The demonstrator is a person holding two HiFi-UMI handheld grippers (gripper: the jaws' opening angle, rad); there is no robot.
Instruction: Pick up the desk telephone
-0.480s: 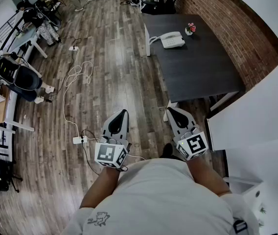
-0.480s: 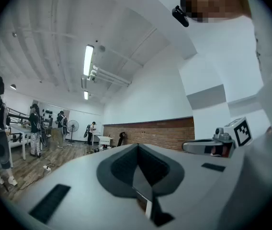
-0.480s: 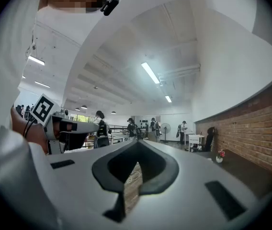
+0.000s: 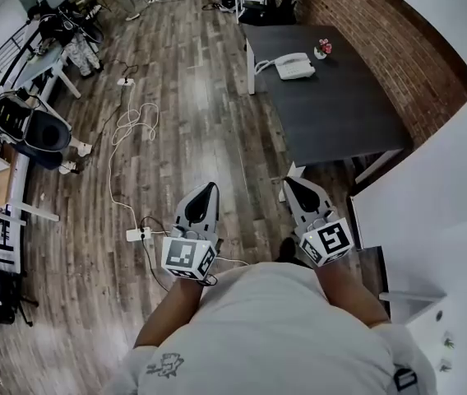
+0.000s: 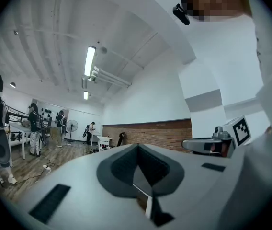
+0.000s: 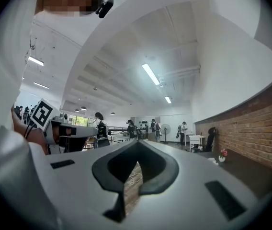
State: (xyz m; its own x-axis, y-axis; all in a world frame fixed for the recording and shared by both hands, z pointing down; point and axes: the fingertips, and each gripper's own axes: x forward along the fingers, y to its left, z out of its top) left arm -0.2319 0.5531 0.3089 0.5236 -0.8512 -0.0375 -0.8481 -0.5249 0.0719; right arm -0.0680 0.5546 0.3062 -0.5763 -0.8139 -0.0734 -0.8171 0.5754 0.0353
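Left tool [image 4: 210,187] has its jaws pressed together with nothing between them; the left gripper view shows its tips [image 5: 137,146] meeting in a point against open room. Right tool [image 4: 288,181] is likewise closed and empty, its tips [image 6: 137,142] joined in the right gripper view.

Both tools are held level, side by side, just ahead of the person's torso. The forearms reach out from 6 o'clock and the marker cubes sit at the rear. The left tool aims a little past 12 o'clock and the right tool towards 11, so the tips lean slightly together. They hang over the wooden floor [image 4: 209,122].

The desk telephone [image 4: 293,66] lies well apart from them, up at about 12 to 1 o'clock, on the far left part of the dark bench [image 4: 340,118]. Its long axis runs roughly 9 to 3 o'clock, right end a touch higher. Its cord leaves at the 9 o'clock end; which side is its front is too small to tell. A small flower pot [image 4: 322,48] stands just beside it at 2 o'clock, near the brick wall [image 4: 398,44].

Against half a second earlier, the bench, telephone and the floor's power strip [image 4: 135,234] sit slightly further towards 3 o'clock. The tools keep the same pose and the same closed jaws.
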